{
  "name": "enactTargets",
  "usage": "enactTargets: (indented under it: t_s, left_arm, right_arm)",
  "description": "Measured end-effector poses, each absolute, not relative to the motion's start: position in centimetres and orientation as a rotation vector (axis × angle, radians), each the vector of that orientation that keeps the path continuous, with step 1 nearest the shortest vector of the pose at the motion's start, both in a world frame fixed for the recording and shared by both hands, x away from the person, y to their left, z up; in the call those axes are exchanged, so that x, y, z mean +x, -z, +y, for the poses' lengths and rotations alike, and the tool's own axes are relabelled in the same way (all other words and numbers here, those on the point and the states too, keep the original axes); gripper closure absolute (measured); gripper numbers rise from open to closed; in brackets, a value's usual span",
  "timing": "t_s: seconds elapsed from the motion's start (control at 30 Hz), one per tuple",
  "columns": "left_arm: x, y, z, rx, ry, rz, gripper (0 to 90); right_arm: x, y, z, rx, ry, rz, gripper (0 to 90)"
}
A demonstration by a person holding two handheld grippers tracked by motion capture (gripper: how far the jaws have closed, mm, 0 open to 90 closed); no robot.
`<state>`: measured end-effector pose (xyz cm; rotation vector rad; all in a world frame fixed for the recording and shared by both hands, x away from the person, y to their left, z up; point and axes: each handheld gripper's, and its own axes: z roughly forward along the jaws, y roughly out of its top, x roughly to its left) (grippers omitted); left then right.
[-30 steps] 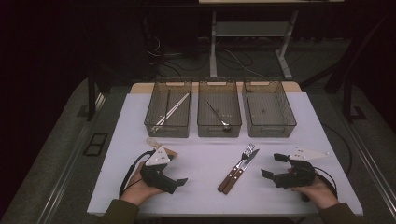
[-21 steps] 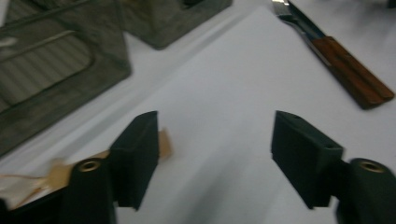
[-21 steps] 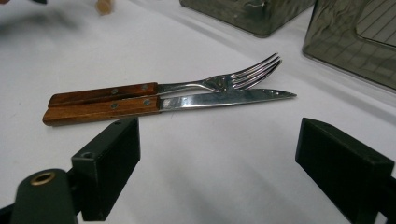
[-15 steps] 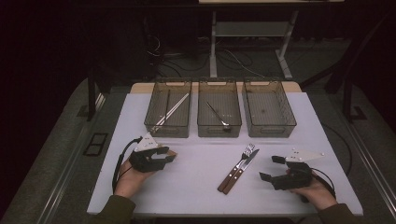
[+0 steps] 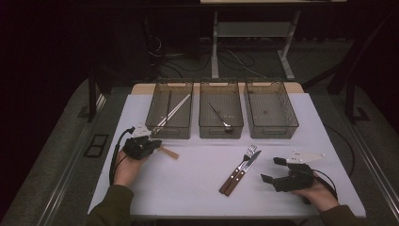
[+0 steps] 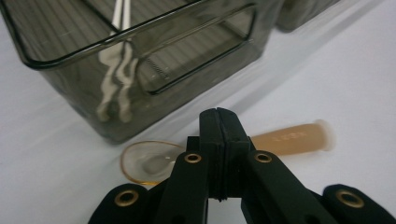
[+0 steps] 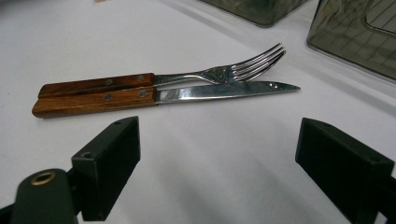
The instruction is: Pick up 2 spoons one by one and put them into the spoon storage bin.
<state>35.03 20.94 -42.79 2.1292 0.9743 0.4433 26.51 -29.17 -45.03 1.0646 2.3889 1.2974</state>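
Left gripper [image 6: 219,140] clamped on plastic spoon [image 6: 154,161] (beside chopstick bin [image 5: 170,110]); right gripper [image 7: 219,158] wide open, empty.

Spoon [image 6: 224,147]: translucent amber plastic, glossy bowl, frosted matt handle. Left gripper [image 6: 219,135] jaws: matt black plastic, brass rivets. Bin [image 6: 140,60], upper left of frame: smoky clear plastic, ribbed floor, glossy. Fork [image 7: 159,78] and knife [image 7: 159,96]: polished steel, riveted wood handles. Table [image 7: 224,154]: matt white.

"What sits along the tabletop's [image 5: 197,188] far edge?"
"Three smoky clear bins in a row: left bin [image 5: 151,123], middle bin [image 5: 221,132], right bin [image 5: 273,133]."
"Anything inside?"
"Chopsticks [image 5: 175,109] in the left one, a metal utensil [image 5: 219,116] in the middle."
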Motion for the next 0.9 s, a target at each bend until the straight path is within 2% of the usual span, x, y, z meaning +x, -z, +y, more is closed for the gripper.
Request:
enactTargets:
  t_s: [0.43,0.9]
  left_arm:
    - [36.9,44.1,20.3,2.211,-0.45,1.005,88.7]
    - [36.2,43.8,20.8,2.288,-0.399,1.042,89.0]
  right_arm:
    - [26.6,45.2,-29.1,1.056,-1.277,2.407,13.6]
    - [26.5,45.2,-29.1,1.053,-1.272,2.411,13.6]
